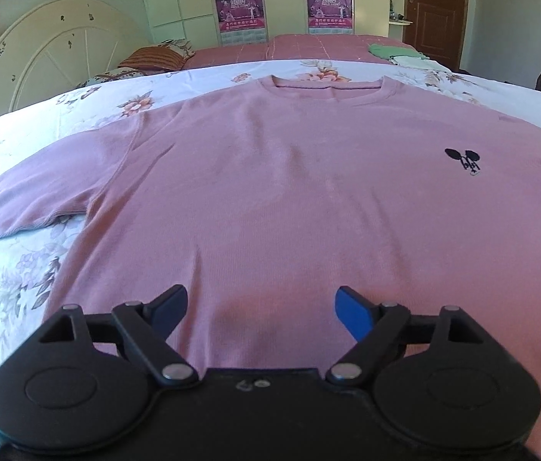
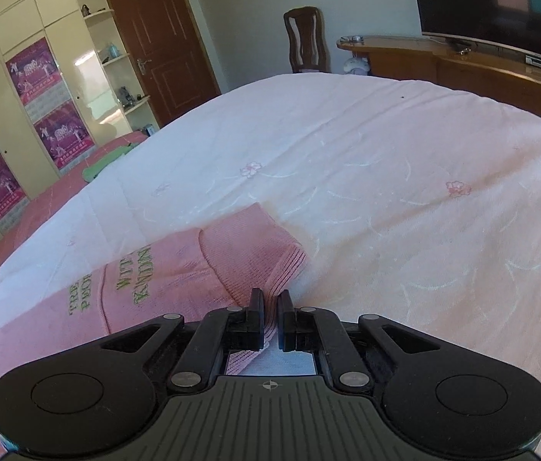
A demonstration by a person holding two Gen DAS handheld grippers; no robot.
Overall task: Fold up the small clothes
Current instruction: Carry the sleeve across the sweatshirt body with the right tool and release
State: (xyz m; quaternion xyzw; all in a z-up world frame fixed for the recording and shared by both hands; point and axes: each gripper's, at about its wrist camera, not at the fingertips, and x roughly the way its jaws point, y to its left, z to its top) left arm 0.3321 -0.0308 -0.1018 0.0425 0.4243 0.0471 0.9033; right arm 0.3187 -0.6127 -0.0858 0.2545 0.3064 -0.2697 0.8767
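Left gripper (image 1: 260,301): jaws spread wide, nothing between them, positioned above the lower body of the pink shirt (image 1: 270,176), which lies flat on the floral bed cover (image 1: 13,269). Right gripper (image 2: 270,309): jaws pinched narrow, clamping the ribbed sleeve cuff (image 2: 266,257) of the shirt.

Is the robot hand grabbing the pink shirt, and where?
The right gripper pinches the pink shirt at its ribbed sleeve cuff. The left gripper is open, holding nothing.
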